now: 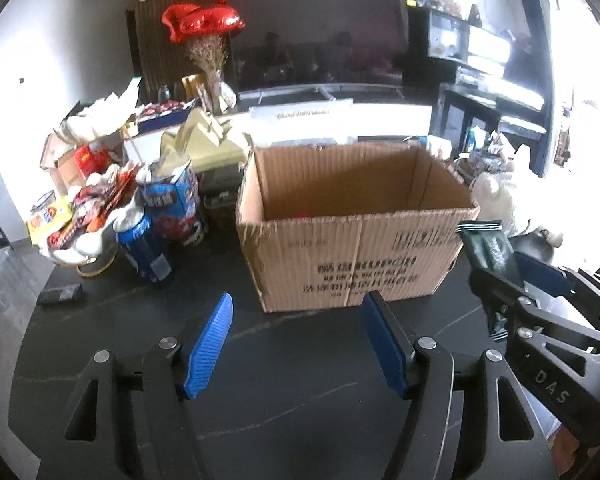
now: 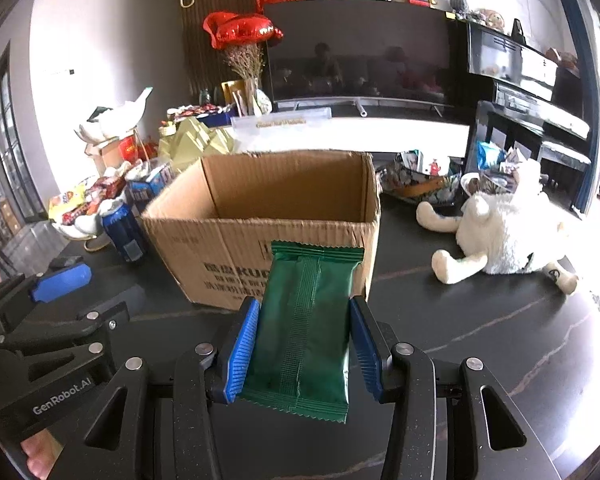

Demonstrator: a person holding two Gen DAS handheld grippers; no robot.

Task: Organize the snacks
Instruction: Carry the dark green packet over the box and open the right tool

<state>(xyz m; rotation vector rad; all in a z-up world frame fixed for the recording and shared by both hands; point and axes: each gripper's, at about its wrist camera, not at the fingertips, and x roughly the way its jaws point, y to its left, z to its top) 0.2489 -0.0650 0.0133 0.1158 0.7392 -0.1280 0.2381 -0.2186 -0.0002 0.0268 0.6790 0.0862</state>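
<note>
An open cardboard box (image 1: pixel 356 216) stands on the dark table; it also shows in the right wrist view (image 2: pixel 268 216). My right gripper (image 2: pixel 306 344) is shut on a green snack packet (image 2: pixel 306 320), held just in front of the box's near wall. The packet (image 1: pixel 488 250) and the right gripper (image 1: pixel 500 276) also show at the right of the left wrist view. My left gripper (image 1: pixel 300 340) is open and empty, in front of the box. It appears at the left of the right wrist view (image 2: pixel 60 280).
A pile of snacks in a white dish (image 1: pixel 80 220), a blue can (image 1: pixel 146 250) and a blue snack carton (image 1: pixel 176 204) stand left of the box. A white plush toy (image 2: pixel 512 228) lies to the right. A small dark item (image 1: pixel 60 294) lies at the table's left.
</note>
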